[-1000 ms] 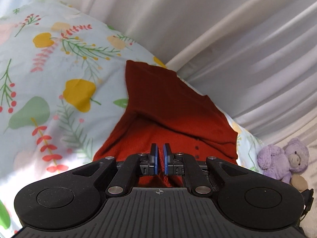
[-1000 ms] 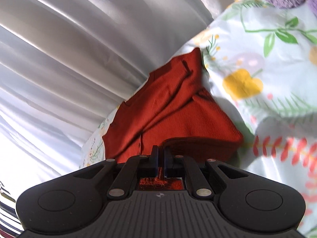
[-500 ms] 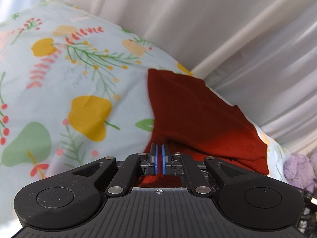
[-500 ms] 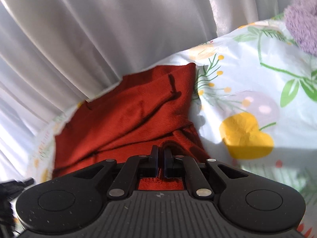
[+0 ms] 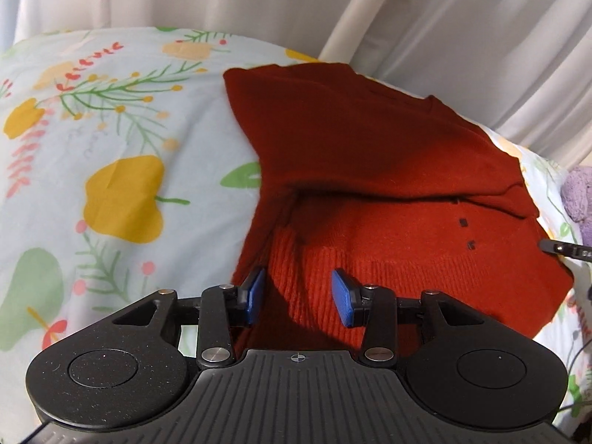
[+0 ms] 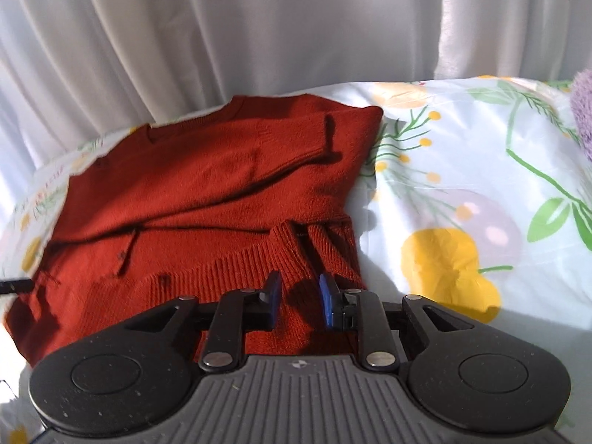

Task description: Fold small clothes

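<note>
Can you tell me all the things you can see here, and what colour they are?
sweater: one, rust red, folded, lying on the sheet
sheet: one, pale with yellow, green and red plants, under the sweater
curtain: one, white, pleated, behind the bed
plush toy: one, purple, at the right edge, only partly in view
left gripper: one, black with blue pads, open over the hem
right gripper: one, black with blue pads, open over the hem

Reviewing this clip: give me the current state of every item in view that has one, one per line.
Rust-red knitted sweater: lying on the bed, folded over on itself, ribbed hem nearest the grippers, released.
Left gripper: open, fingers apart over the hem.
Right gripper: open, holding nothing.
Floral-print bedsheet: spread under the sweater.
Purple plush toy: resting at the bed's edge, mostly cropped.
White curtain: hanging behind the bed.
</note>
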### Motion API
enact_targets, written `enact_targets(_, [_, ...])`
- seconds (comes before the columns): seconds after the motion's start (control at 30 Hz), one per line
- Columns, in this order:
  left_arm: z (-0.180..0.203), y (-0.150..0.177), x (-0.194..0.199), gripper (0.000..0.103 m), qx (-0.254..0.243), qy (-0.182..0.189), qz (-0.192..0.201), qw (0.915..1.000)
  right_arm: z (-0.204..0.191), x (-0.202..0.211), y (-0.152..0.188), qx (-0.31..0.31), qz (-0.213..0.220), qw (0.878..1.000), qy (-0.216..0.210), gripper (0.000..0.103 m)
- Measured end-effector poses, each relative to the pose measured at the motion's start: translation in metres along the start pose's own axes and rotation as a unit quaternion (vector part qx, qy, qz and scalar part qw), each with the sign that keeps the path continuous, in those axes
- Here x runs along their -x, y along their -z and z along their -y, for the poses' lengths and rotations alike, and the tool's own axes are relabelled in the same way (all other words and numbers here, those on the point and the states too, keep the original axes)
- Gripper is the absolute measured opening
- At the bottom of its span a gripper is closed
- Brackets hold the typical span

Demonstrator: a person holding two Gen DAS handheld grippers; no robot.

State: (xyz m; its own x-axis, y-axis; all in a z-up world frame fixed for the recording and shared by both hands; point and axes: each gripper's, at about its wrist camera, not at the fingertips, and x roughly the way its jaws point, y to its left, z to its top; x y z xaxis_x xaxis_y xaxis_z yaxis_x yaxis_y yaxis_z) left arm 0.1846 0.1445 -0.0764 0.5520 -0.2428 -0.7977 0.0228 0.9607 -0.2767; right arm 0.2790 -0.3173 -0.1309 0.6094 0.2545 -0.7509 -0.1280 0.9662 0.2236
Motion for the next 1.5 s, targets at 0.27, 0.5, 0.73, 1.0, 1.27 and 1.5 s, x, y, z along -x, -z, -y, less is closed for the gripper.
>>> enact_targets(0.27, [0.006,-0.001,-0.002,0.040,-0.002,0.006,-0.009,0.9999,-0.009,-0.010,-0.003,0.069,-0.005,0.998,0.008,0.024])
enact_targets(0.5, [0.016,-0.004,-0.011,0.037,-0.018,0.005,-0.011,0.9998,-0.007,-0.018,-0.010,0.079,-0.006,0.996,-0.033,0.025])
enact_targets(0.73, [0.019,-0.004,-0.014,0.027,-0.028,-0.008,-0.008,0.9995,-0.019,-0.020,-0.005,0.099,0.007,0.994,-0.034,0.010])
enact_targets(1.0, [0.030,-0.017,0.015,0.007,-0.034,-0.011,0.043,0.9984,-0.030,0.010,-0.018,0.076,0.066,0.994,-0.051,0.006])
enact_targets(1.27, [0.030,-0.085,0.030,0.007,-0.030,-0.048,0.169,0.9841,-0.025,0.020,-0.073,0.040,0.162,0.986,-0.004,0.006])
enact_targets(1.5, [0.011,-0.092,-0.043,0.009,-0.007,-0.045,0.101,0.9938,-0.011,-0.043,-0.090,0.021,0.095,0.995,0.023,0.007])
